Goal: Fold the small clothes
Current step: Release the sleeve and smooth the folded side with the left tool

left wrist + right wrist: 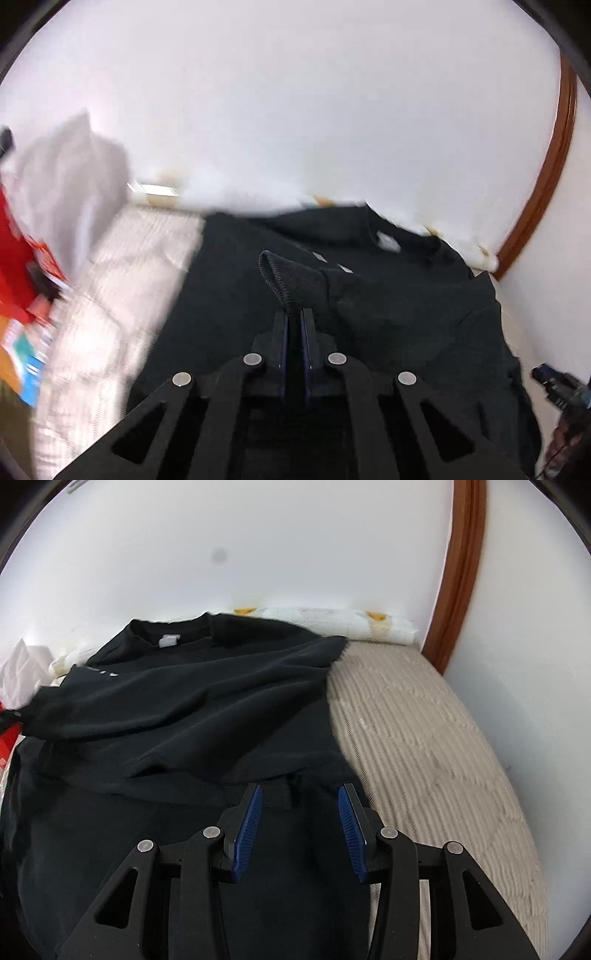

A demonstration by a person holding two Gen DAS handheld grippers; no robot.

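A black sweatshirt [388, 314] lies spread on a beige ribbed bedcover [122, 280], its collar with a white label toward the wall. My left gripper [294, 314] is shut on a ribbed black cuff [291, 280] of the sweatshirt and holds it raised above the body of the garment. In the right wrist view the sweatshirt [192, 716] has a sleeve folded across its front. My right gripper [300, 794] is open and empty, its blue pads [249, 827] just above the garment's lower right part near the ribbed hem.
A white wall rises behind the bed. A brown wooden frame [461, 572] stands at the right. A rolled white cloth with yellow marks [332, 622] lies along the wall. A grey garment [74, 177] and red and orange items [18, 258] lie at the left. Bare bedcover [424, 738] lies to the right.
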